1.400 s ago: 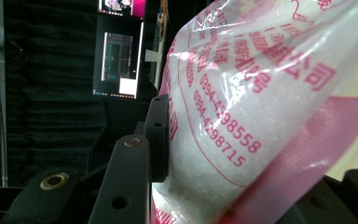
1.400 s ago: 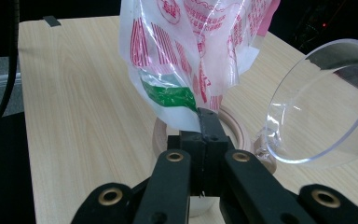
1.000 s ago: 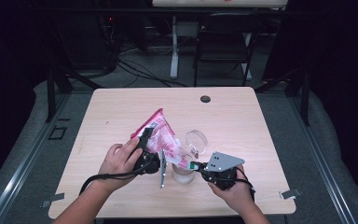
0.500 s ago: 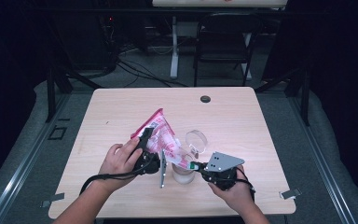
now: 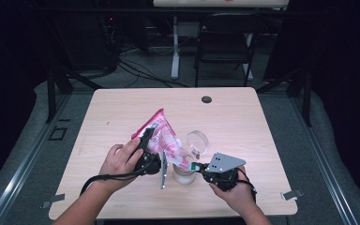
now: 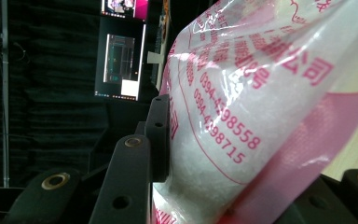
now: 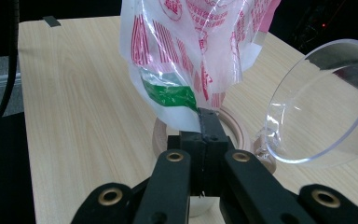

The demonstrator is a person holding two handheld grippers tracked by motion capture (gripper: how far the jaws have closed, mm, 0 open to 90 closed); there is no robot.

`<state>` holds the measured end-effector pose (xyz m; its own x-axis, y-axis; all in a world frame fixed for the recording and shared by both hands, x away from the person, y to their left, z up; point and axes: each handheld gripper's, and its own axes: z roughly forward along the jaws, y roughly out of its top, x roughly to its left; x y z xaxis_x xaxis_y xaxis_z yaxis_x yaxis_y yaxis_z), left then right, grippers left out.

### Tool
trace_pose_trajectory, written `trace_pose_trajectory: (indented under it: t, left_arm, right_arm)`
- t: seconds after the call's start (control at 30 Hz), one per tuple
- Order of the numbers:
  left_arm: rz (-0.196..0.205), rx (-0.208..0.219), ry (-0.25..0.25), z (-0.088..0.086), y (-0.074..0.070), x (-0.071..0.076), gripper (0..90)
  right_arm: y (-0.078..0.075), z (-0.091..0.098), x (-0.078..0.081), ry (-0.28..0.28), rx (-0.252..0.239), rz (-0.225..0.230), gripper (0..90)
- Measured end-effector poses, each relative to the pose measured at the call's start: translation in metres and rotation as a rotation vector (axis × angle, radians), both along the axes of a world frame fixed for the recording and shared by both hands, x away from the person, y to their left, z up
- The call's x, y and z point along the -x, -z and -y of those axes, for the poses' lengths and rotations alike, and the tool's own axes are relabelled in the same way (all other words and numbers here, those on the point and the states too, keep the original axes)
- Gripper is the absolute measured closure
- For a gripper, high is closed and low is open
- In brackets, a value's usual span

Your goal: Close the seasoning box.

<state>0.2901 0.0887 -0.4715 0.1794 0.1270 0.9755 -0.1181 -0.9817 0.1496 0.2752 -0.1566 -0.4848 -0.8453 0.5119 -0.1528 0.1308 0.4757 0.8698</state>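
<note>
Nothing shifts since a second ago: left gripper (image 5: 146, 140) clamps the bag (image 5: 161, 136) mid-frame; right gripper (image 5: 196, 166) pinches its corner over the jar (image 5: 183, 174); pour pending.

Dark room, folding chair (image 5: 225, 47) behind table (image 5: 122, 108)

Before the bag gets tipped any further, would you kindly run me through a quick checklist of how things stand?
1. Left hand-held gripper clamped on the pink-and-white plastic bag: ok, jaws press its sides.
2. Right hand-held gripper pinching the bag's lower corner: ok, jaws shut on it.
3. Bag corner above the jar: ok, it hangs over the opening.
4. Clear hinged lid out of the way: ok, swung open to the side.
5. Bag corner already cut open: cannot tell.
6. Jar upright on the wooden table: ok.
</note>
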Motion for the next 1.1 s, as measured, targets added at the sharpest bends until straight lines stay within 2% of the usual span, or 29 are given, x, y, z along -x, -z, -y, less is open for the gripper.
trace_pose_trajectory:
  t: [1.1]
  left_arm:
    - [0.013,0.002,0.011,0.0011,-0.0038,0.0005,68.7]
  right_arm:
    - [0.0004,0.0004,0.0007,0.0,-0.002,-0.002,90.0]
